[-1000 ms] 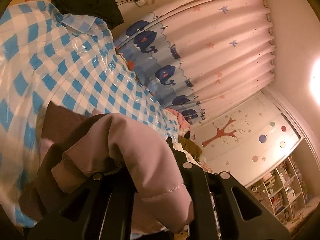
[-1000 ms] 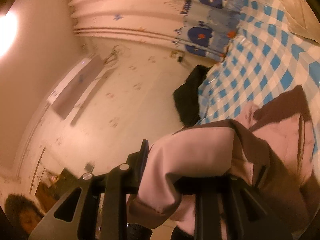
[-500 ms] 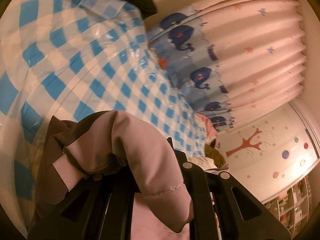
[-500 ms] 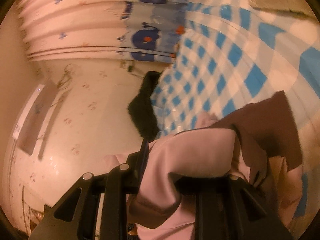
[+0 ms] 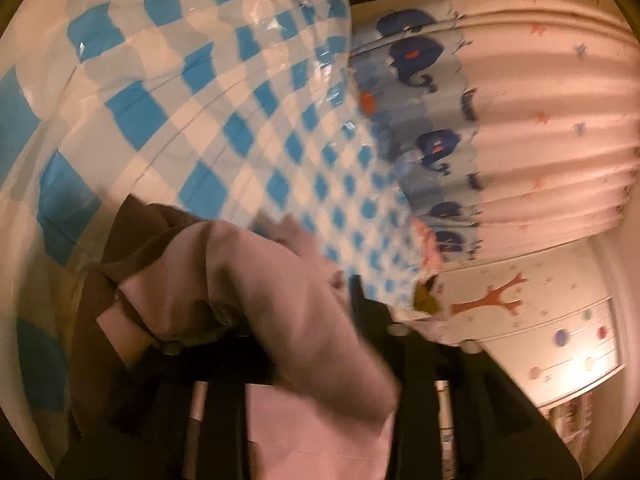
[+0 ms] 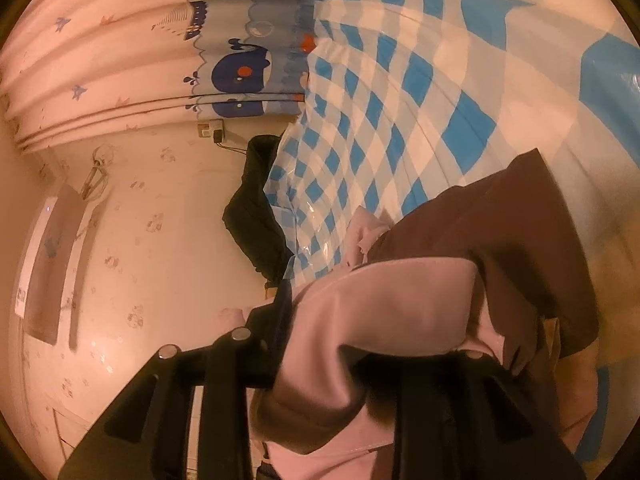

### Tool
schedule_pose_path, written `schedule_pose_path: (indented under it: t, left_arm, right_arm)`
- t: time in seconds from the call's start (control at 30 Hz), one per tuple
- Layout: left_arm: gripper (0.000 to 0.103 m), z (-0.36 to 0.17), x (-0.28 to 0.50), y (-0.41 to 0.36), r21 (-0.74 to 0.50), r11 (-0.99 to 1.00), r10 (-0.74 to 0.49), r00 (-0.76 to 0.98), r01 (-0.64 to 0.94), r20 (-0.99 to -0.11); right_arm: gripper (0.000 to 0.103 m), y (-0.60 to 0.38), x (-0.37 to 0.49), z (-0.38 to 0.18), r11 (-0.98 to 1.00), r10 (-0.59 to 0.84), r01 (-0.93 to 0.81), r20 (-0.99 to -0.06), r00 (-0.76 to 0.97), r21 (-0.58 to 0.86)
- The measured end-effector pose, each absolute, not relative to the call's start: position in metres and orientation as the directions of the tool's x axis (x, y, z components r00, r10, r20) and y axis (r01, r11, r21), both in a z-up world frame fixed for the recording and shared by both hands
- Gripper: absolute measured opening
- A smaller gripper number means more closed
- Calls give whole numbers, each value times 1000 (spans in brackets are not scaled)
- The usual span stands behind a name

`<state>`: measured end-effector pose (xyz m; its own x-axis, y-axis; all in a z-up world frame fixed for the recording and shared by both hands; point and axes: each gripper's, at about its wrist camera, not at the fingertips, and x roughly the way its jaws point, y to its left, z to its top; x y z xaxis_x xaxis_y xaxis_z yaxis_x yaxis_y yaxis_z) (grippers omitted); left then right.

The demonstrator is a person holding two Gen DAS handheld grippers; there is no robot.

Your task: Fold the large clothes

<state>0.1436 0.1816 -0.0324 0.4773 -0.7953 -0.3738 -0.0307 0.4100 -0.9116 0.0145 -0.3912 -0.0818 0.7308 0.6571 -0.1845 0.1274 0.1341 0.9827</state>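
Both wrist views now lie closer to the glossy blue-and-white checked plastic sheet (image 5: 224, 92) than a second earlier; its squares fill more of each frame. The left gripper (image 5: 280, 344) has lowered, its jaws opening around the pale pink garment with brown lining (image 5: 256, 288), whose fold now sags looser between them. The right gripper (image 6: 376, 344) has likewise lowered, jaws opening, the same garment (image 6: 400, 312) between them.
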Motion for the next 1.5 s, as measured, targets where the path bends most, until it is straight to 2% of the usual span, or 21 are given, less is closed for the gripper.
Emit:
schedule_pose_path:
  t: [0.03, 0.1, 0.2, 0.27, 0.33, 0.37, 0.47, 0.53, 0.6, 0.7, 0.8, 0.83, 0.93, 0.97, 1.13, 1.23, 1.27, 1.3, 1.37, 1.43, 1.5]
  left_arm:
    - [66, -17, 139, 189, -923, 385, -788, 515, -12, -336]
    - [90, 12, 126, 207, -928, 372, -742, 609, 27, -280]
    - [90, 64, 104, 222, -909, 395, -706, 677, 131, -209]
    - [92, 91, 85, 207, -848, 483, -701, 676, 218, -226]
    - [92, 105, 68, 177, -773, 552, -723, 641, 313, -258]
    - [92, 106, 58, 153, -723, 580, -744, 605, 375, -284]
    - [92, 95, 40, 80, -572, 626, -775, 504, 530, -382]
    - [92, 81, 35, 35, -485, 629, -776, 453, 608, -439]
    - [92, 61, 41, -11, -365, 655, -734, 443, 662, -515]
    - [92, 32, 79, -39, -297, 736, -639, 478, 609, -603]
    - [91, -2, 137, -35, -298, 819, -544, 496, 491, -677]
    - [86, -9, 149, -30, -305, 827, -535, 494, 473, -685]
    - [73, -43, 187, -16, -354, 837, -531, 459, 417, -713]
    - [72, -56, 197, -14, -362, 845, -521, 453, 394, -724]
    - [72, -70, 206, -22, -309, 870, -466, 435, 384, -771]
    - [73, -40, 193, -8, -315, 872, -471, 465, 376, -749]
    - [75, -31, 188, -4, -304, 873, -469, 488, 381, -736]
    - [82, -22, 184, 0, -270, 879, -453, 517, 392, -726]
    - [85, -24, 188, 4, -174, 906, -380, 562, 385, -735]
    - [85, -45, 201, 13, -206, 908, -382, 516, 366, -767]
    - [84, -69, 213, 26, -301, 891, -440, 479, 340, -760]
  right_arm:
    - [42, -392, 12, -77, 121, 655, 113, -165, 737, 986]
    - [67, -393, 8, -63, 106, 641, 75, -126, 757, 992]
    - [88, -395, -7, -29, 158, 582, 13, -104, 807, 987]
    - [90, -392, -18, 0, 241, 549, -48, -96, 830, 969]
    - [94, -373, -25, 36, 437, 523, -77, -184, 832, 896]
    - [95, -357, -24, 50, 540, 519, -90, -247, 819, 837]
    - [95, -277, -1, 72, 840, 452, -138, -537, 712, 524]
    - [95, -238, 15, 64, 917, 381, -175, -654, 654, 359]
    - [95, -207, 41, 42, 952, 307, -184, -750, 586, 246]
    - [95, -197, 76, 5, 970, 242, -148, -810, 535, 192]
    - [95, -209, 117, -30, 989, 149, -54, -844, 515, 141]
    - [95, -217, 130, -38, 989, 141, -30, -848, 511, 146]
    - [96, -243, 163, -68, 962, 208, 48, -836, 507, 268]
    - [96, -246, 168, -72, 958, 208, 63, -831, 515, 279]
    - [96, -255, 175, -76, 952, 212, 89, -839, 501, 294]
    - [96, -258, 151, -43, 968, 160, 64, -796, 583, 242]
    - [96, -256, 145, -34, 974, 152, 39, -777, 611, 221]
    - [96, -254, 138, -26, 985, 120, 18, -760, 638, 171]
    - [96, -262, 142, -37, 992, 65, 43, -782, 621, 116]
    - [96, -285, 152, -64, 974, 106, 105, -810, 576, 202]
    - [96, -302, 156, -77, 945, 161, 140, -794, 586, 294]
